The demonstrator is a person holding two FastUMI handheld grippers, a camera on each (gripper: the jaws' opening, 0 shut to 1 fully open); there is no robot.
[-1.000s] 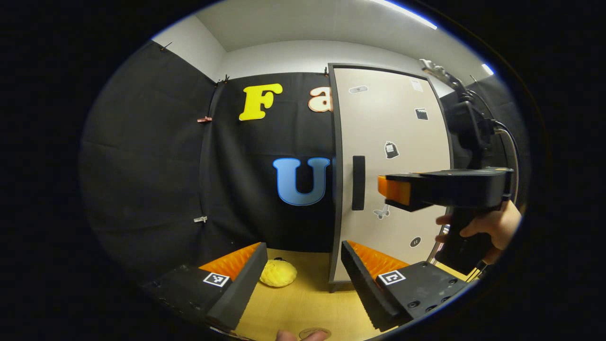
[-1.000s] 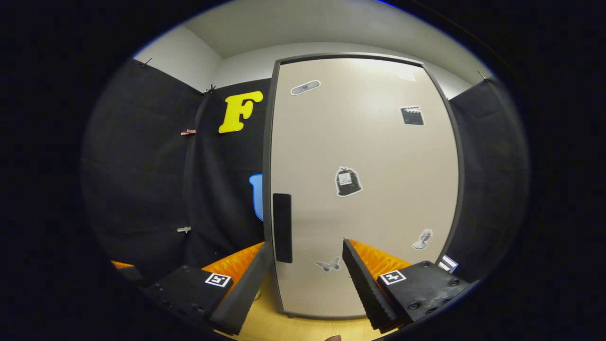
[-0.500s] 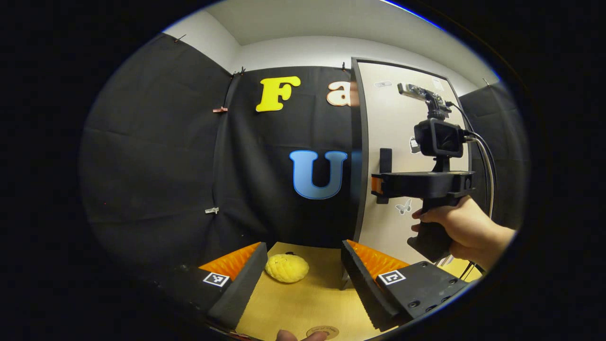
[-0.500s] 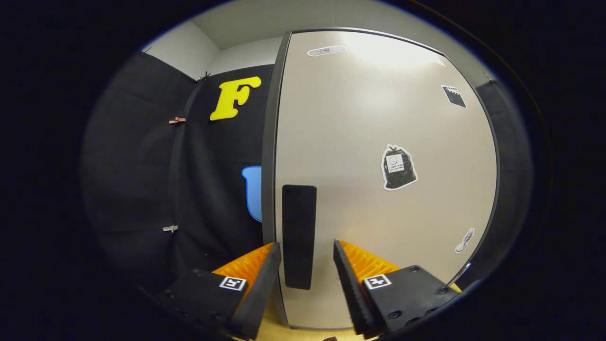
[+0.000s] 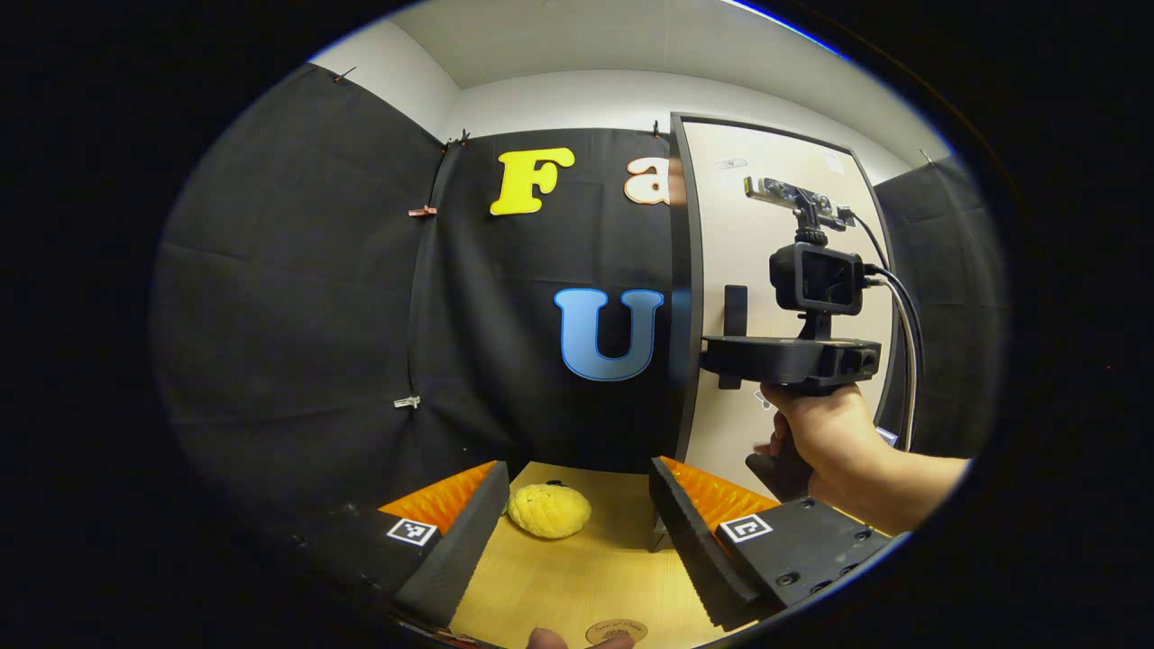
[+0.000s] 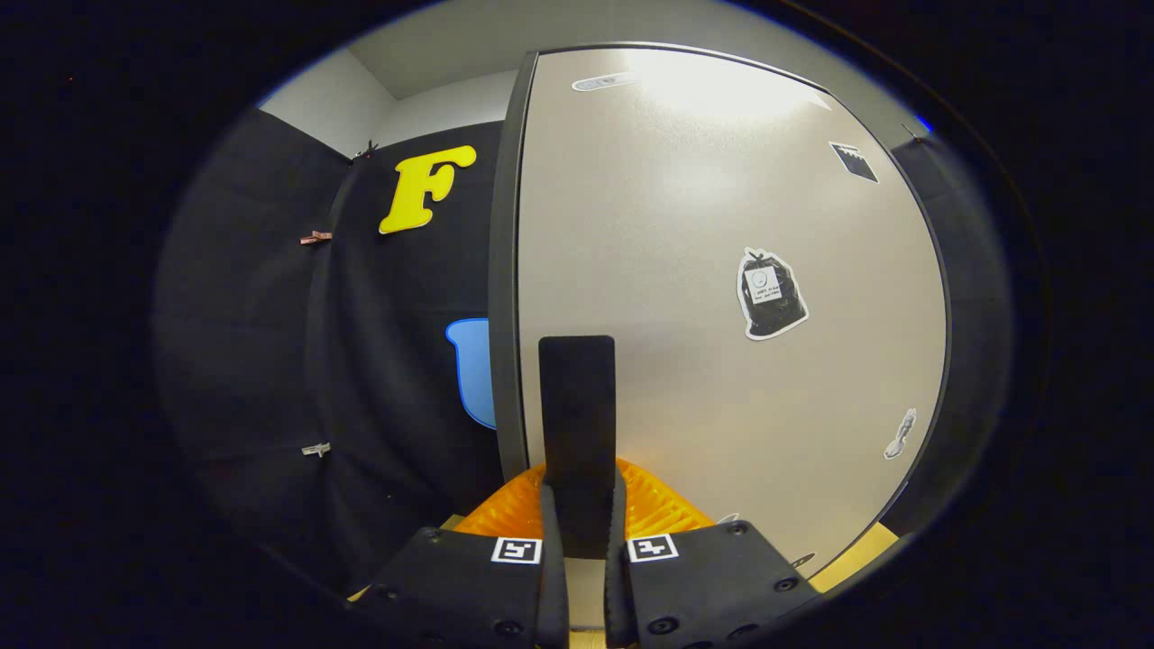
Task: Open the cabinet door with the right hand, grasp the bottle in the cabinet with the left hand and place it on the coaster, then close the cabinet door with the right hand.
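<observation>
The door (image 6: 721,315) is a tall pale panel in a dark frame, dotted with small stickers, and it stands shut. Its handle (image 6: 577,415) is a flat dark bar near the door's 9 o'clock edge — long axis upright, running 12 to 6.

In the right gripper view the right gripper (image 6: 582,532) points straight at the door, both fingers pressed on the handle's lower end, the jaws narrowed to the bar's width. In the left gripper view that same tool sits at 3 o'clock, level, held from below by a hand (image 5: 825,433) on its grip, with its tip at the handle (image 5: 735,315).

The left gripper (image 5: 577,523) is spread wide over the wooden table (image 5: 586,577), holding nothing. Between its fingers lies a yellow knobbly toy (image 5: 548,510); a round coaster (image 5: 617,631) shows at 6 o'clock.
</observation>
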